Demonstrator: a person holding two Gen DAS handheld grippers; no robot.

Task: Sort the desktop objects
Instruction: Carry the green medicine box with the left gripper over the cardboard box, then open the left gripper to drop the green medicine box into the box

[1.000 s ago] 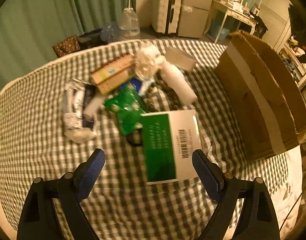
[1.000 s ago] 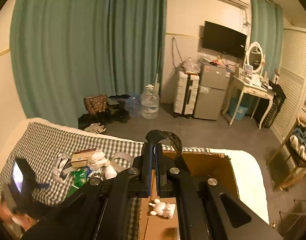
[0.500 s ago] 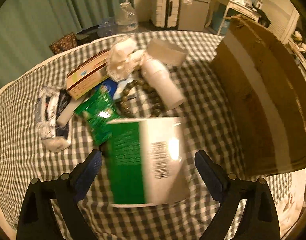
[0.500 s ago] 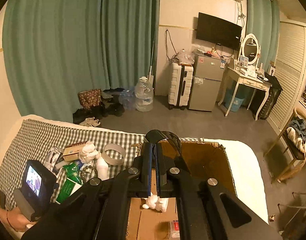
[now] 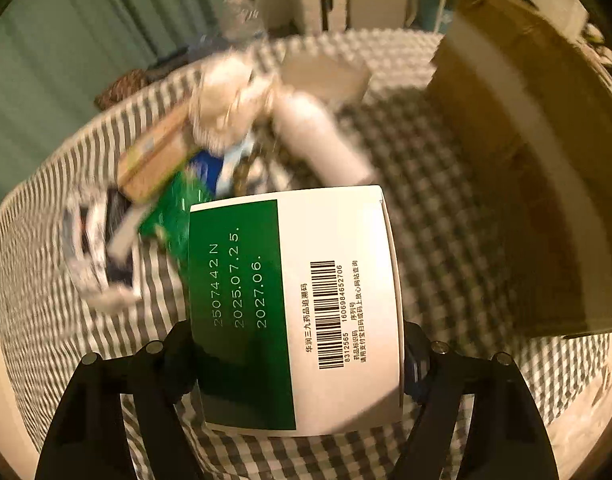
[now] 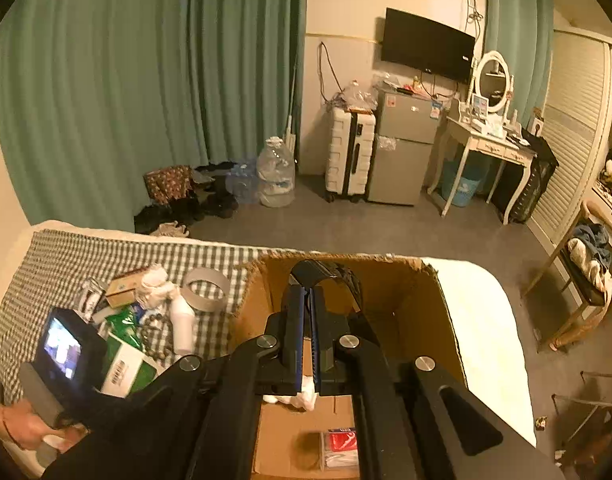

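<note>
- Left gripper (image 5: 298, 360) has just been closing; its jaws now clamp a flat green-and-white carton (image 5: 294, 308) above the checked cloth (image 5: 445, 240)
- Right gripper (image 6: 306, 320), jaws together and empty, hangs over the open cardboard box (image 6: 445, 320)
- Blurred clutter behind stays unreadable

cardboard box (image 6: 445, 320) open-topped, clutter pile (image 5: 210, 152) beside

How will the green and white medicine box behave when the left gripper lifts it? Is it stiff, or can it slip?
The green and white box looks like thin printed card with crisp edges, so probably stiff but crushable under a hard squeeze. The left gripper, whose jaws have just been closing, straddles its lower end, so the long box may tilt. Its glossy face may be slippery.
</note>
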